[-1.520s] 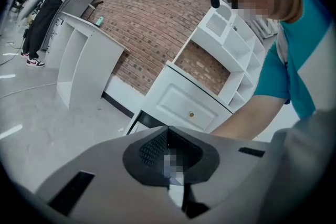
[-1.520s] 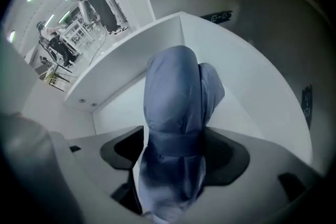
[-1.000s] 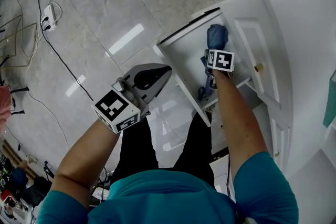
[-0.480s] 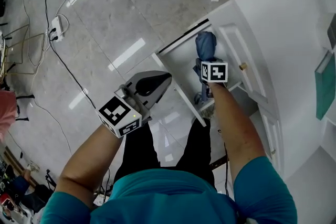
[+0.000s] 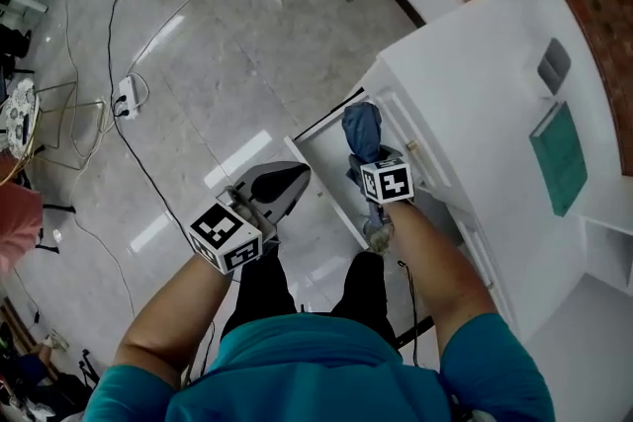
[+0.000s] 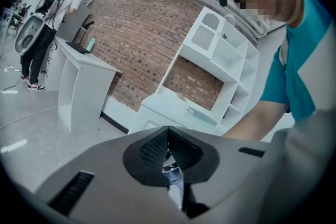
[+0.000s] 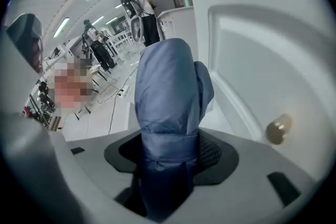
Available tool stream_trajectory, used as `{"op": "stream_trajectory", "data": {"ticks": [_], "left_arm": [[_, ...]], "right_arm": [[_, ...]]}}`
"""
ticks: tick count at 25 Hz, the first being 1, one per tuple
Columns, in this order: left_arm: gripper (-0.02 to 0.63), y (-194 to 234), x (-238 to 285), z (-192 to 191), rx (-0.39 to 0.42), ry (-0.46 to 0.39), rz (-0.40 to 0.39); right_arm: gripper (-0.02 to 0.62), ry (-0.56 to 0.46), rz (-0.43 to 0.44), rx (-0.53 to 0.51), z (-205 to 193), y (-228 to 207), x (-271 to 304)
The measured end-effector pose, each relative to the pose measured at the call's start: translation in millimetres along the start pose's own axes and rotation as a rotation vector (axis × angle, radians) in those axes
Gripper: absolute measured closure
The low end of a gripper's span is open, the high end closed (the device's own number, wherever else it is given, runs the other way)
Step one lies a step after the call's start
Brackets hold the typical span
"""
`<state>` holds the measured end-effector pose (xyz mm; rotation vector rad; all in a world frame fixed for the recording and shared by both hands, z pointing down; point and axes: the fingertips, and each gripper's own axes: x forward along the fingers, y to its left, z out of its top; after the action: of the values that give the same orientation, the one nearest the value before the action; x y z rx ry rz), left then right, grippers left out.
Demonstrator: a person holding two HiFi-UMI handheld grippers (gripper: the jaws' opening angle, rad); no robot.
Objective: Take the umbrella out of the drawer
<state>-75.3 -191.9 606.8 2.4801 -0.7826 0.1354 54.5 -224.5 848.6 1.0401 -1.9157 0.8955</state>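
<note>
One umbrella: we see the folded blue fabric umbrella (image 7: 170, 97) higher than a second ago, held upright over the open white drawer (image 5: 321, 158).
Right gripper (image 7: 170, 157): clamped round the umbrella's strapped middle, raised along with it.
Left gripper (image 6: 169, 152): jaws together on nothing, also raised, beside the drawer.
Meaning: we judge the lift-out nearly done; the lower end may yet need to clear the drawer.
</note>
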Motion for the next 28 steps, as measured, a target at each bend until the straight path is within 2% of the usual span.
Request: {"op": "stream_trajectory", "data": {"ticks": [5,11,17,23,28], "left_arm": [[0.592,-36,-18,46,0.031,-0.027,0.008],[0.592,-75,-29,112,0.096,-0.073,0.012],[0.592,-107,-29,180,0.144,-0.138,-0.016],[0.592,-147,-39,235,0.199,-0.185,-0.049],[0.592,-182,-43,283,0.227,-0.244,-0.107]], "right_arm": [[0.330,-0.077,0.054,-0.035,30,26,-78],[0.330,-0.225,0.096,-0.047,88,42,-179],[0.330,-0.386,0.103,-0.053,153,40,-284],[0.330,-0.517,0.096,-0.078,189,48,-388],[0.330,-0.626,0.085,-0.103,215,48,-467]]}}
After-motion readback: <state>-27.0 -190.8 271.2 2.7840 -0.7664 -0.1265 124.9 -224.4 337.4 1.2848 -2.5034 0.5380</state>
